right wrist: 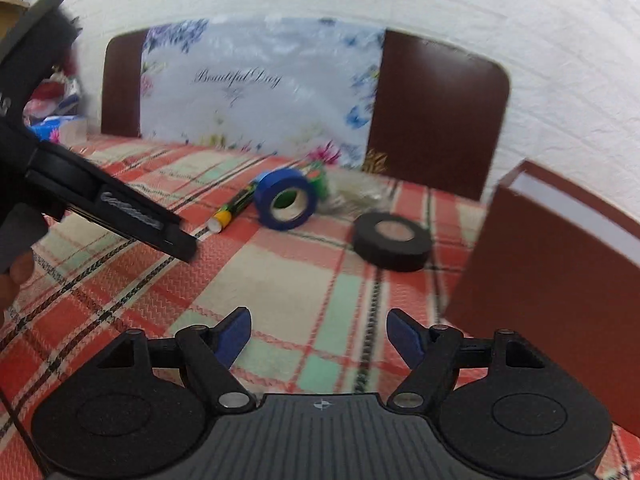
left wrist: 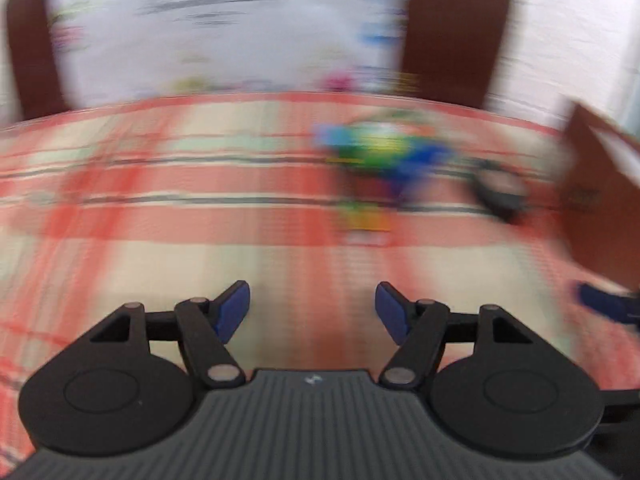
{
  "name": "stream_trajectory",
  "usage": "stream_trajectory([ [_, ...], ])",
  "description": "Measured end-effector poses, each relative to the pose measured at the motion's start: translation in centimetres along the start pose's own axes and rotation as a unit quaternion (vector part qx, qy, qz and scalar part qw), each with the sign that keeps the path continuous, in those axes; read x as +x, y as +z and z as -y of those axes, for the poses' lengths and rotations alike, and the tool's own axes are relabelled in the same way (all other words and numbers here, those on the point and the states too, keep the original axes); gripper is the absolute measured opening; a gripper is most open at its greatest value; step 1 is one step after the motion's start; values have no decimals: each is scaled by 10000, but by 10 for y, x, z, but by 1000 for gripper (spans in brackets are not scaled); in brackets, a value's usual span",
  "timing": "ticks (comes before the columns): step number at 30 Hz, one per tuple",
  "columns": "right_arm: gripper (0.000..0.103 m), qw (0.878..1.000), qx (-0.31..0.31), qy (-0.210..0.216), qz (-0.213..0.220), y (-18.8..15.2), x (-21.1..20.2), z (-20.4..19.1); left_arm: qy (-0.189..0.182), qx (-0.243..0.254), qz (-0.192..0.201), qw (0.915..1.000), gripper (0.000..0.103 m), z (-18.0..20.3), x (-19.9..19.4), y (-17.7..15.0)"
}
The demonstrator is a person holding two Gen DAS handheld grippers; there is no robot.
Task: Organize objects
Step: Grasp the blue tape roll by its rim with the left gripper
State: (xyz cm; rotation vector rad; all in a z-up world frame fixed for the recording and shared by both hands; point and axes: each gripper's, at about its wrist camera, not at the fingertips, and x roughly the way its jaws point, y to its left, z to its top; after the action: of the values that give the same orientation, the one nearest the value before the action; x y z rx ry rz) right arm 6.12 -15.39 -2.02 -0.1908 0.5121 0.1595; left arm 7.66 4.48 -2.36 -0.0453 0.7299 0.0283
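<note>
Both tools are at the approach stage of the tidying job, with nothing yet picked up. In the right wrist view, the right hand-held gripper (right wrist: 319, 330) has its blue-padded jaws spread apart and empty above the red, cream and mint plaid-covered surface (right wrist: 280, 280). Ahead of it lie the things to be sorted: a roll of blue tape (right wrist: 286, 199) propped on its edge, a green and yellow cylindrical battery (right wrist: 234, 209) just beside it on the left, a flat roll of black fabric tape (right wrist: 393, 241) to the right and apart from the blue one, and behind them a small clear plastic bundle too blurred to identify. A reddish-brown open cardboard box (right wrist: 552, 292) stands at the right edge, and is likely the container for these items, though I cannot see inside it. The left hand-held gripper (left wrist: 313, 308) is likewise released and carries nothing; from the right wrist camera its black body reaches in from the left over the cloth, short of the battery. Its own view is heavily smeared, showing only a blur of blue and green where the tape should be. Judging by the layout, the next move calls for one tool to come down over a single item, probably the black roll nearest the right one, straddle it with the pads, and close firmly before carrying it toward the box.
</note>
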Motion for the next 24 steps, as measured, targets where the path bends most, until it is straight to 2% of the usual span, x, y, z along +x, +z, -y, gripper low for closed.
stream_trajectory([
  [1,72,10000,2,74,-42,-1,3,1,232,-40,164,9996,78,-13,2,-3],
  [3,72,9998,35,208,-21,8,14,-4,365,-166,408,9984,90,-33,6,-8],
  [5,72,9995,36,292,66,13,16,-10,257,-348,479,9979,90,-41,4,-7],
  [8,72,9991,182,264,289,25,17,-8,404,-68,540,9977,92,-29,8,-7],
  [11,73,9972,350,177,635,45,31,-7,300,-151,529,9980,95,-35,11,-8],
  [14,71,9964,423,151,721,67,48,-9,267,-141,542,9981,96,-38,12,-10],
  [16,64,9965,499,187,642,76,56,-9,235,-159,542,9981,96,-39,11,-12],
  [17,46,9971,523,168,522,77,61,-7,229,-159,543,9981,97,-39,11,-12],
  [18,44,9974,590,190,363,76,64,-5,226,-158,544,9981,97,-39,11,-12],
  [20,46,9959,807,225,344,66,56,3,222,-169,547,9981,97,-39,11,-13],
  [23,47,9970,755,114,112,39,38,7,225,-164,546,9981,98,-39,11,-12],
  [24,49,9961,851,142,198,31,27,11,230,-160,549,9981,98,-38,10,-12],
])
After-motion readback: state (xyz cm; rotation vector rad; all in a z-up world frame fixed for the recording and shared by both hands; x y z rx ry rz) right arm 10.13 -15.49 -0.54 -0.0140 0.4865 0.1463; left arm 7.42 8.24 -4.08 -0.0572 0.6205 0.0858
